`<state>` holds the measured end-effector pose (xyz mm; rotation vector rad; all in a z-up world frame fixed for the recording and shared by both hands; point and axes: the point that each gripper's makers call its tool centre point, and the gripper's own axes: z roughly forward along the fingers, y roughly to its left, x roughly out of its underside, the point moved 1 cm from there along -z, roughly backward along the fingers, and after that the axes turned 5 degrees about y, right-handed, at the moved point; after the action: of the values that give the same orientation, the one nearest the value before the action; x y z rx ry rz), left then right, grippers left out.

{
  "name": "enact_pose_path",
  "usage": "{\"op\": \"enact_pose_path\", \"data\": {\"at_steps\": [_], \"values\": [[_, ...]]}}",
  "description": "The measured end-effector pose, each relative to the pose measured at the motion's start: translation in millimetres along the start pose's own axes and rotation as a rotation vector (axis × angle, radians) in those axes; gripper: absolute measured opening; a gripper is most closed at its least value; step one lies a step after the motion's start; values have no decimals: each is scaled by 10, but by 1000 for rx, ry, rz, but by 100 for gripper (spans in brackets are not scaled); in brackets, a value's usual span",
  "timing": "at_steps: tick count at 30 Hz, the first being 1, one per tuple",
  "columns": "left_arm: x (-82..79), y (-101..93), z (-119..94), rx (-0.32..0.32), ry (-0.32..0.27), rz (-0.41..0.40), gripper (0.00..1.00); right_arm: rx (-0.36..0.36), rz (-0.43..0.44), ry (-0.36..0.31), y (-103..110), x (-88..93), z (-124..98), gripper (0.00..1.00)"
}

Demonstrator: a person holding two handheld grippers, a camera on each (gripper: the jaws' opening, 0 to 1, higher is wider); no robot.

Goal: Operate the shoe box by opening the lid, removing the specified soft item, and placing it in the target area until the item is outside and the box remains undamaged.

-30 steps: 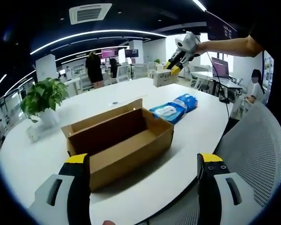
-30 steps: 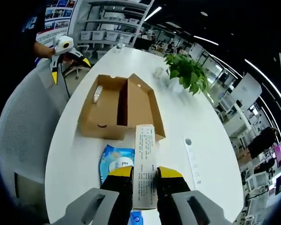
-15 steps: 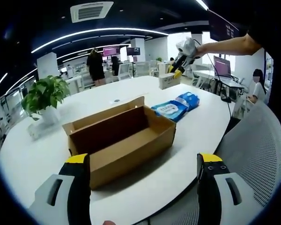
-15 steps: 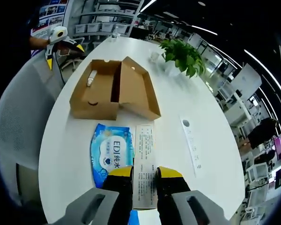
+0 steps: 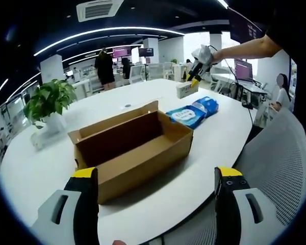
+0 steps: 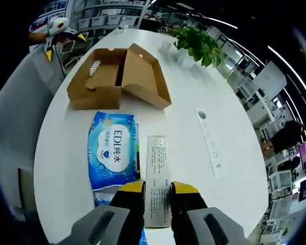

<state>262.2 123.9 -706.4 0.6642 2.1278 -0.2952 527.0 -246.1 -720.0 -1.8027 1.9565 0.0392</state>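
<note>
The brown cardboard shoe box [image 5: 127, 148] stands open on the white table, its lid [image 6: 145, 76] folded back. A small white item [image 6: 94, 67] lies inside the box. My left gripper [image 5: 155, 178] hangs open in front of the box, nothing between its jaws. My right gripper [image 6: 158, 186] is shut on a long white printed packet [image 6: 158, 171], held low over the table beyond the box. In the left gripper view that gripper [image 5: 199, 58] and its packet [image 5: 186, 89] sit at the far end. A blue wipes pack [image 6: 112, 150] lies between packet and box.
A potted plant [image 5: 46, 102] stands on the table's far left side. A white strip with a round mark [image 6: 209, 148] lies to the right of the packet. A grey mesh chair back [image 5: 275, 168] stands by the table's edge. People stand in the office behind.
My right gripper has carried the white packet farther from the box and lower toward the table, past the blue wipes pack. The left gripper has stayed open and nearly still.
</note>
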Motion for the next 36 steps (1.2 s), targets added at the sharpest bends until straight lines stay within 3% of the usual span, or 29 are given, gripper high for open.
{"op": "enact_pose_path", "data": {"at_steps": [12,36], "values": [[17,-40,11,-1,25,16,98,-28,26,67,-27,352,206,15],[71,-33,24,11,47,10,96,-68,35,164,17,736,430,15]]}}
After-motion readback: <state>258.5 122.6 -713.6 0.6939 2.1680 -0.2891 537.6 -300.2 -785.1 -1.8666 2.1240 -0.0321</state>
